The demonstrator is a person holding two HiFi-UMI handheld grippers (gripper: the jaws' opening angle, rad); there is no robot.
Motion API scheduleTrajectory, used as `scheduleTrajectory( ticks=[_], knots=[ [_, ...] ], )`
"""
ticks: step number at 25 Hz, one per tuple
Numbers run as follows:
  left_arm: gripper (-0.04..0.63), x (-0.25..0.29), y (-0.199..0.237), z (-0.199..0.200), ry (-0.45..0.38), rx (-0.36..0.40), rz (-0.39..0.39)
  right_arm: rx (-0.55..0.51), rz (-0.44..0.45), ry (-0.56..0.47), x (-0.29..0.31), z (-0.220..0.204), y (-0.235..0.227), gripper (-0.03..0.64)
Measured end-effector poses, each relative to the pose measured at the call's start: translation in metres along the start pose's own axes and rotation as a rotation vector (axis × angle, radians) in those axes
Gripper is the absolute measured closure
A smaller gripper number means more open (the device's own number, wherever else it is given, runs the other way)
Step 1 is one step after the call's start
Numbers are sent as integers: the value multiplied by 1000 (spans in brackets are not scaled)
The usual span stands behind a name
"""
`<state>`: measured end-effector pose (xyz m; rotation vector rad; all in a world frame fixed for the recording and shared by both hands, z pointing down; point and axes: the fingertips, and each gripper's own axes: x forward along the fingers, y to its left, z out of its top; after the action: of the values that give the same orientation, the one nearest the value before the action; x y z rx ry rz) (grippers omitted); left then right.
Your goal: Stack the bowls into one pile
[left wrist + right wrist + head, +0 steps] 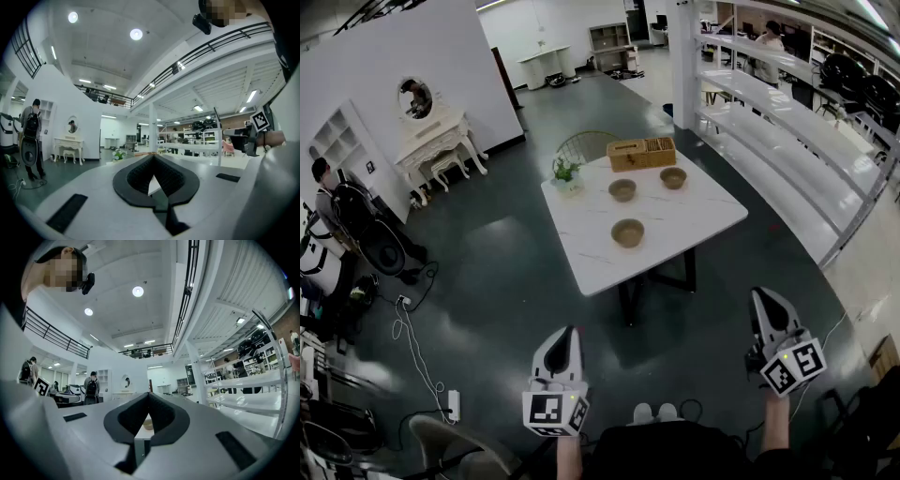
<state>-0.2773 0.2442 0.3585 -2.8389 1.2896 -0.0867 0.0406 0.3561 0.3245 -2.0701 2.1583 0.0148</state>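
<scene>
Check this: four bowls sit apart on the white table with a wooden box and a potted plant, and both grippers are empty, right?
Not four. The head view shows three bowls apart on the white table: one in front, two nearer the wooden box. The potted plant is there, and the left gripper and right gripper are empty.

A dark grey-green floor point(506, 262) spreads through a tall, open hall with white walls point(394, 56). A white marble-patterned bench point(675, 234) stands mid-floor on dark legs, with a wire-backed chair point(584, 145) at its far side. Against the left wall are a white dressing table point(436, 141) with an oval mirror point(415, 97) and a white bookshelf point(333, 141). Long white shelving racks point(787, 131) line the right side. Round ceiling lamps point(136, 33) glow above a railed upper gallery point(206, 47). A power strip point(453, 405) lies on the floor.
</scene>
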Motion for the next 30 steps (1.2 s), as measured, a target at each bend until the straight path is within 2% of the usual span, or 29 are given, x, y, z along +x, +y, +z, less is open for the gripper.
scheduleTrajectory(
  ticks=[17, 30],
  knots=[
    [581, 10, -19, 1, 9, -11, -10, 24, -23, 12, -7, -4, -24, 603],
    [581, 18, -40, -12, 44, -35, 11, 80, 5, 3, -2, -15, -44, 603]
  ],
)
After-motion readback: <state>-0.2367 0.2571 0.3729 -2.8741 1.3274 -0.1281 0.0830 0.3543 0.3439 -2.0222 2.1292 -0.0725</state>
